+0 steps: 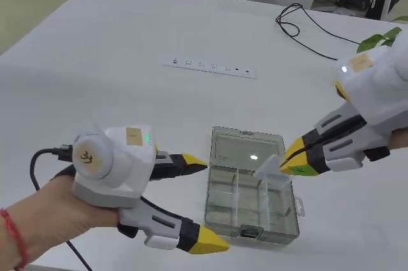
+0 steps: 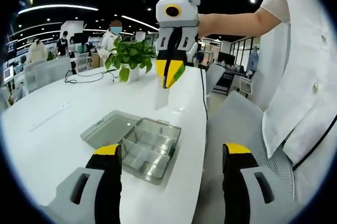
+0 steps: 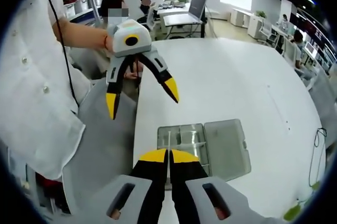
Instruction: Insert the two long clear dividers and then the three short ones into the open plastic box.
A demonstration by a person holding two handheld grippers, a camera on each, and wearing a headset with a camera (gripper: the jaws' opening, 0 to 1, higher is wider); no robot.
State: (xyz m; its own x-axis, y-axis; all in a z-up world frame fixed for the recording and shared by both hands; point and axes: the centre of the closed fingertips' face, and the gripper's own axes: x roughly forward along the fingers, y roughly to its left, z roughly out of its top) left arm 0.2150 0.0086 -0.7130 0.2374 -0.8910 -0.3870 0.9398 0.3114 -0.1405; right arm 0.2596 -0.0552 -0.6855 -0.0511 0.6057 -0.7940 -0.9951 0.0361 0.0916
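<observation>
The open clear plastic box [image 1: 210,202] lies on the white table, its lid [image 1: 245,148] folded flat behind it. Clear dividers stand inside and split it into compartments. My right gripper [image 1: 294,160] hovers just above the box's right side, shut on a short clear divider [image 1: 273,168] that hangs from its tips. In the left gripper view that divider [image 2: 162,97] dangles over the box [image 2: 171,153]. My left gripper [image 1: 204,202] is open, just left of the box, its jaws empty. The right gripper view looks down on the box [image 3: 160,145] past its own tips [image 3: 168,156].
A white power strip [image 1: 209,67] lies farther back on the table. A black cable [image 1: 306,29] loops at the back right, beside a green plant [image 1: 377,40]. The table's near edge runs close below the box. Chairs stand beyond the table.
</observation>
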